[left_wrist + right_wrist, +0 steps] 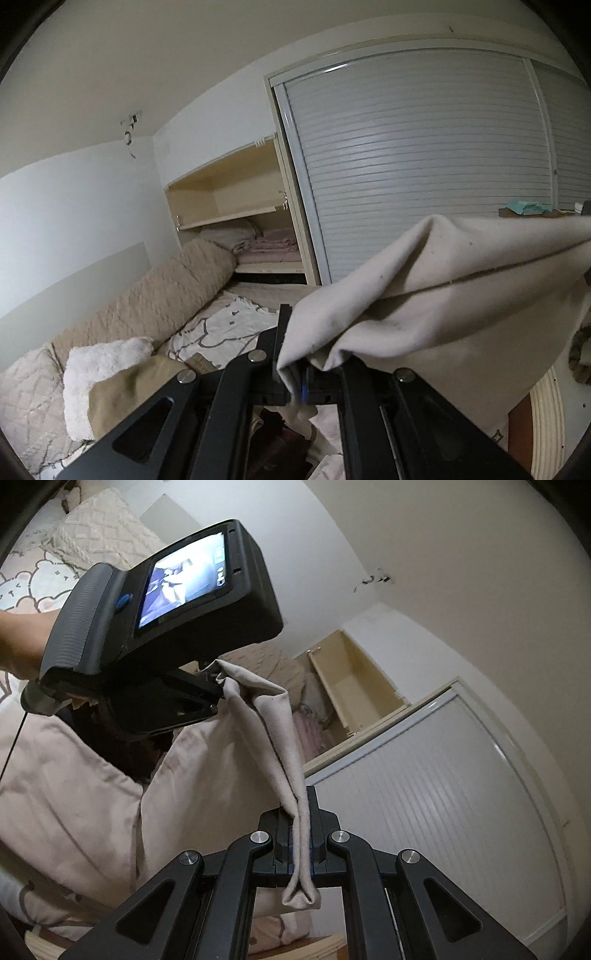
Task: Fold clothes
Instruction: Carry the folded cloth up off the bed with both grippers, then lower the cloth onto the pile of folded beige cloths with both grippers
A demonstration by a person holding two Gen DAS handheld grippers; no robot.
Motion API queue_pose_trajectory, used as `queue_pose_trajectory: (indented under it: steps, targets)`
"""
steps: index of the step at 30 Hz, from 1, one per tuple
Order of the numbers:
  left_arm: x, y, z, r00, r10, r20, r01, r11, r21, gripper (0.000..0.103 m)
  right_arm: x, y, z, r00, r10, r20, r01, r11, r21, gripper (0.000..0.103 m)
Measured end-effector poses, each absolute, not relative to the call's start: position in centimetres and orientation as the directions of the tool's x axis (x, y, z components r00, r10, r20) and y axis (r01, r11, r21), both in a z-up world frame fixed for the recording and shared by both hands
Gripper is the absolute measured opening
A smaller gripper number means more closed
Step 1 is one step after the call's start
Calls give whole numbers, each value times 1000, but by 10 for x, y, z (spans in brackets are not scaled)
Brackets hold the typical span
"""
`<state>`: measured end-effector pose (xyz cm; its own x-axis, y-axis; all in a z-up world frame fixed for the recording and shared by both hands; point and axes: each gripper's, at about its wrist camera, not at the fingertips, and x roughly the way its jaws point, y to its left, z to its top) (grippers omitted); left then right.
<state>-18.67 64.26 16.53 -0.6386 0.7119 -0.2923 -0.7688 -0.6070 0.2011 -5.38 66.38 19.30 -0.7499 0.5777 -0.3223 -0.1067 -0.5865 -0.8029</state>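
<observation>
Both grippers, left (295,384) and right (300,849), clamp the cream cotton garment (443,280); keep its top edge taut and level before lowering onto the patterned bed (221,328).

Matte black right gripper (300,843) with silver pivot screws and blue-edged jaws.

A long quilted beige bolster (162,295) lay on the bed against the wall, a fluffy white cushion (99,373) before it, open wooden shelves (229,199) behind.
</observation>
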Motion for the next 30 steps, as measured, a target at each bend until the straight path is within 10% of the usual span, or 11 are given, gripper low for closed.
queue_pose_trajectory:
  steps: [16, 30]
  targets:
    - [-181, 565, 127, -565, 735, -374, -825, -499, 265, 6, -29, 575, 148, -802, 339, -491, 159, -672, -724, 5]
    - [-166, 451, -5, -444, 703, -555, -894, -392, 218, 4, -35, 462, 12, -626, -66, -777, 392, -888, -240, 5]
